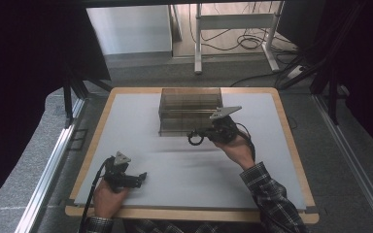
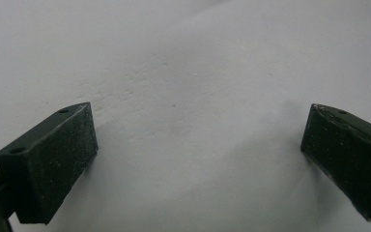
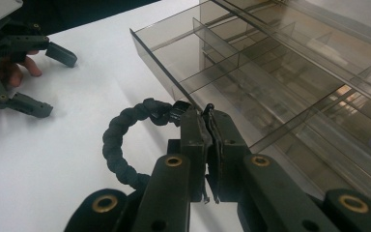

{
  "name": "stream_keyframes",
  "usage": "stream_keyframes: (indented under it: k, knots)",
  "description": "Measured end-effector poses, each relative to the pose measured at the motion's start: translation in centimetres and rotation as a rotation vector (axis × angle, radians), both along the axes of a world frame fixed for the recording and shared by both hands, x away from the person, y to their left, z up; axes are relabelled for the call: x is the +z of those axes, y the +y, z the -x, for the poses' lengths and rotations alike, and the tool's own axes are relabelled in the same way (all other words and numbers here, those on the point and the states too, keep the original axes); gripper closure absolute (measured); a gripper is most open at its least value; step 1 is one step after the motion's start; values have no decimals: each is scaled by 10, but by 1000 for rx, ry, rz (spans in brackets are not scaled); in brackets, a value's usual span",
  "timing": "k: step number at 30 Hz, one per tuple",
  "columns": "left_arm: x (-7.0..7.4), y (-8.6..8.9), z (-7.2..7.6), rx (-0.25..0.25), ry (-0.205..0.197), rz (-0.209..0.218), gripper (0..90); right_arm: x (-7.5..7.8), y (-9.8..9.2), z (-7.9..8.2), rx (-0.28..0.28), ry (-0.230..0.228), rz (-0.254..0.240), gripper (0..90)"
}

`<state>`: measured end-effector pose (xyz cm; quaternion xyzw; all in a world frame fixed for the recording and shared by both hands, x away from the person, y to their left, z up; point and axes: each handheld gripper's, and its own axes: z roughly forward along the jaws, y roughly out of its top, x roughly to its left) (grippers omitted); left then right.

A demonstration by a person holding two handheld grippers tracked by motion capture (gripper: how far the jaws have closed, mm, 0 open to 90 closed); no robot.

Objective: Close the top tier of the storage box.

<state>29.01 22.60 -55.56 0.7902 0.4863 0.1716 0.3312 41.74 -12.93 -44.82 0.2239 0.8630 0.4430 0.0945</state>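
Right hand-held gripper (image 1: 200,135) sits near the front edge of a smoky clear organizer box (image 1: 190,110) at the far middle of the worktop (image 1: 184,189). Its jaws are clenched tight on a black twisted ring (image 1: 195,139), prob. a hair tie. In the right gripper view the ring (image 3: 121,140) is pinched at one spot btw the two pads and loops out to the left of the jaws, hanging just over the white surface. Can't tell if the ring's lower curve touches the worktop. The box (image 3: 251,77) has thin dividers splitting it into several compartments; its near corner is right beside the jaw tips (image 3: 205,118), ring still outside the box wall, just beside it.

Left hand-held gripper (image 1: 137,178) rests low on the near left part of the worktop, well apart from box and ring. Jaws released, spread wide, nothing btw them; in the left gripper view both black pads (image 2: 53,164) stand far apart over bare white worktop (image 2: 188,96). Same gripper (image 3: 24,72) shows in the right gripper view's upper left corner, fingers of the hand around its body, jaws apart.

Plaid sleeve (image 1: 267,194) on the right forearm comes in from the bottom right in the high view.
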Motion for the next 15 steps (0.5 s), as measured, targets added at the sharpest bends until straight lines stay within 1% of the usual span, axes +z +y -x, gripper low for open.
stream_keyframes:
  k: [11, 15]
  knots:
    - [0, 0, 0, 0, 0, 0, 0, 3, 3, -8, -14, -16, 5, 854]
    - [0, 0, 0, 0, 0, 0, 0, 3, 4, -11, -23, -14, 7, 854]
